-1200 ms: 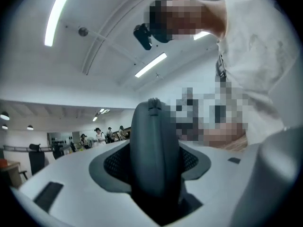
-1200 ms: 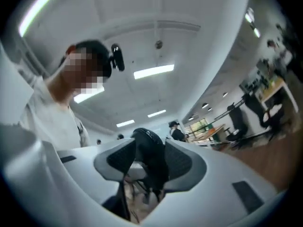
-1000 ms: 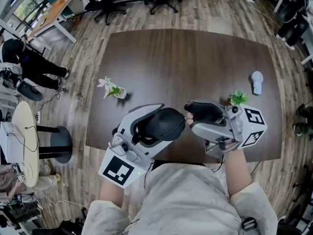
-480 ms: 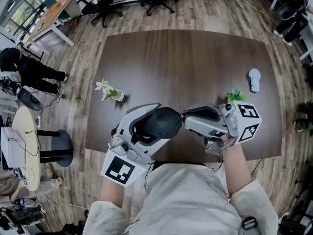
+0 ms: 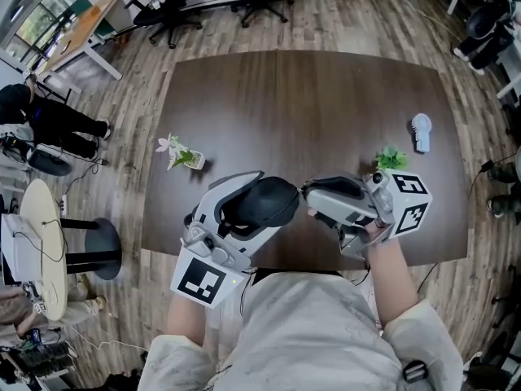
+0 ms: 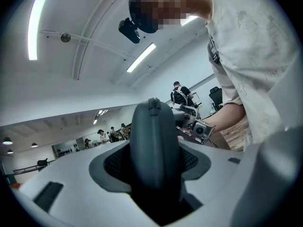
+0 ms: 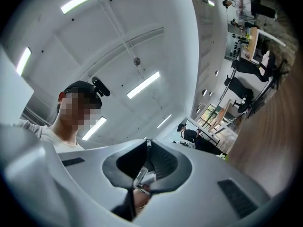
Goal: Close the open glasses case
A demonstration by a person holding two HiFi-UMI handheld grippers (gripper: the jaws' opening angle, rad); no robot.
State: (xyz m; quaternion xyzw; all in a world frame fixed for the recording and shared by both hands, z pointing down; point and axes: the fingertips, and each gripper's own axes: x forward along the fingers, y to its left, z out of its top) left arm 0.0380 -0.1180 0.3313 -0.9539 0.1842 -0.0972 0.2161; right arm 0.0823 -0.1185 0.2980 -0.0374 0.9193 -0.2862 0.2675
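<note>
My right claw has just been closing. Its dark ribbed pads now come together on a thin, pale metal zip tab pinched at their tips. My left claw stands wide, its pads pressed against both flanks of the glasses case. The case is a smooth, dark, rounded shell with a zip seam running over its crest.

From the head view, the case lies between the two claws over the near part of the dark wood-grain counter, just in front of my chest. Its right end touches the tips of the right claw.

The left gripper slants in from the lower left, marker cube nearest me. The right forearm comes in from the lower right, with its gripper pointing leftward at the case and its cube turned outward.
</note>
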